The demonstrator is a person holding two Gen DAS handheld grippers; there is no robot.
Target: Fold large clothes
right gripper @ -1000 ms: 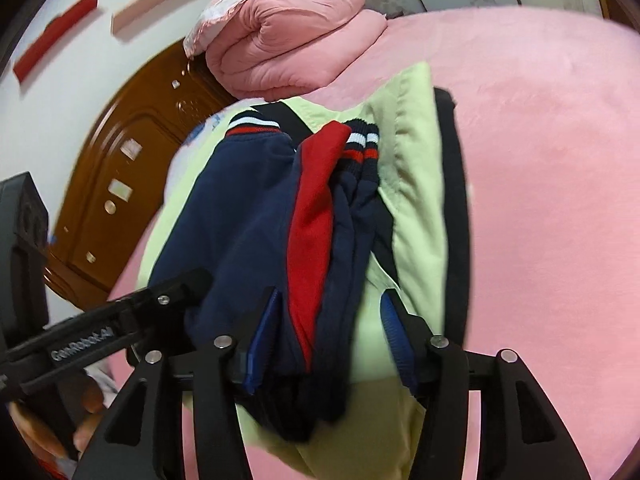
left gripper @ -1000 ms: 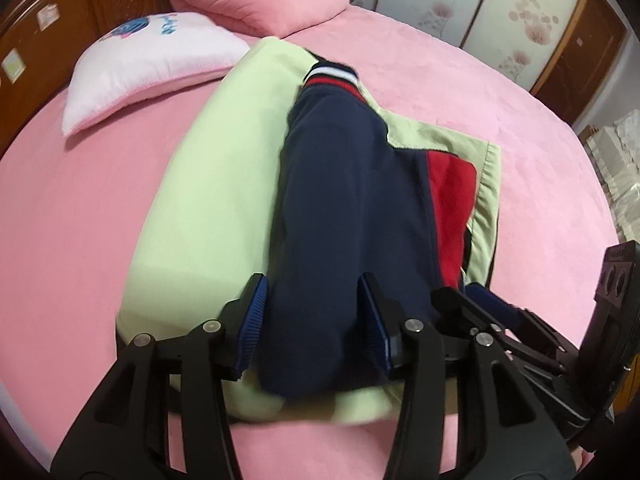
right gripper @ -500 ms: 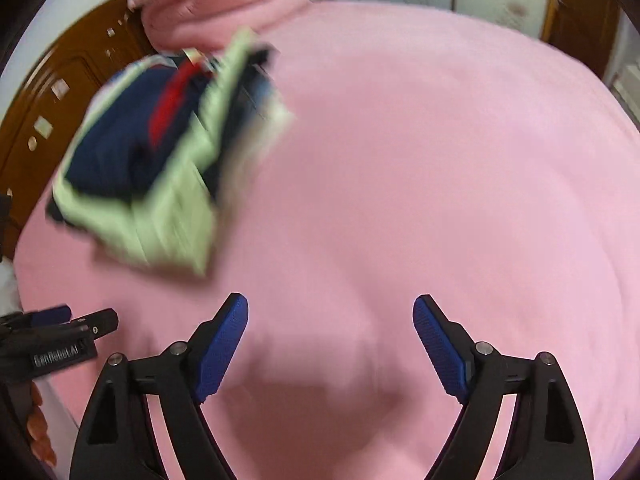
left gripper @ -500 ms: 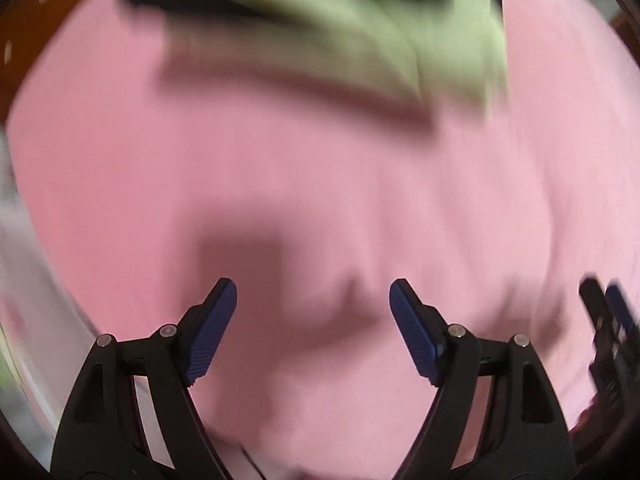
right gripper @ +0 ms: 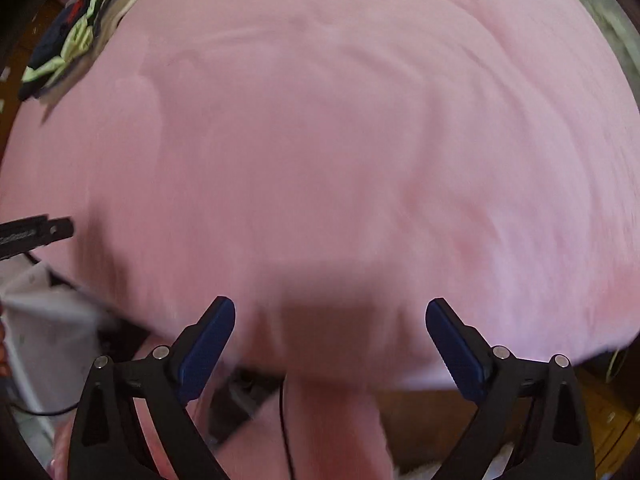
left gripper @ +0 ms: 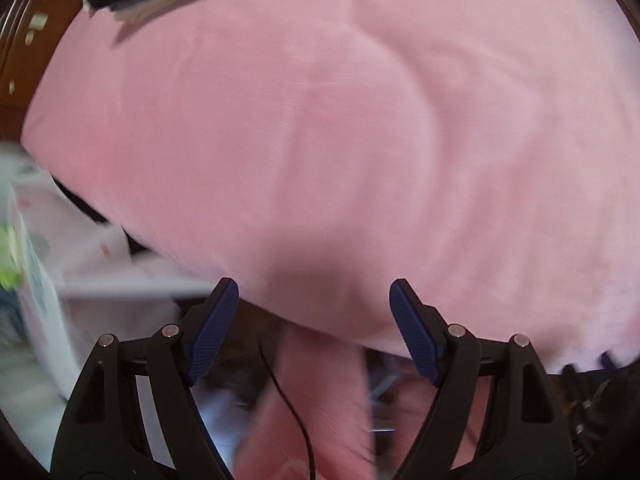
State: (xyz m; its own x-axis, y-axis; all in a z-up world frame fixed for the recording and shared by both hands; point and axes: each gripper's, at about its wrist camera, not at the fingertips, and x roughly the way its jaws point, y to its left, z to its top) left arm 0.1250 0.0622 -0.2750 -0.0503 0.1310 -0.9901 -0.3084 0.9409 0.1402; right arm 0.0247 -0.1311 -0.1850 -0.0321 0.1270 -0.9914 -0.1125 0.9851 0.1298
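Your left tongs (left gripper: pixel 314 320) released and empty, your right tongs (right gripper: pixel 330 344) just opening wide, nothing between them, folded clothes (right gripper: pixel 76 36) far off on the pink bed (right gripper: pixel 320 140)

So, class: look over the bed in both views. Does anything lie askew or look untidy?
Yes. The folded clothes sit rumpled at the far left edge of the pink bed, with green and navy layers splayed unevenly rather than squared. Both views are blurred, so finer detail is unclear. Nothing else stands out.
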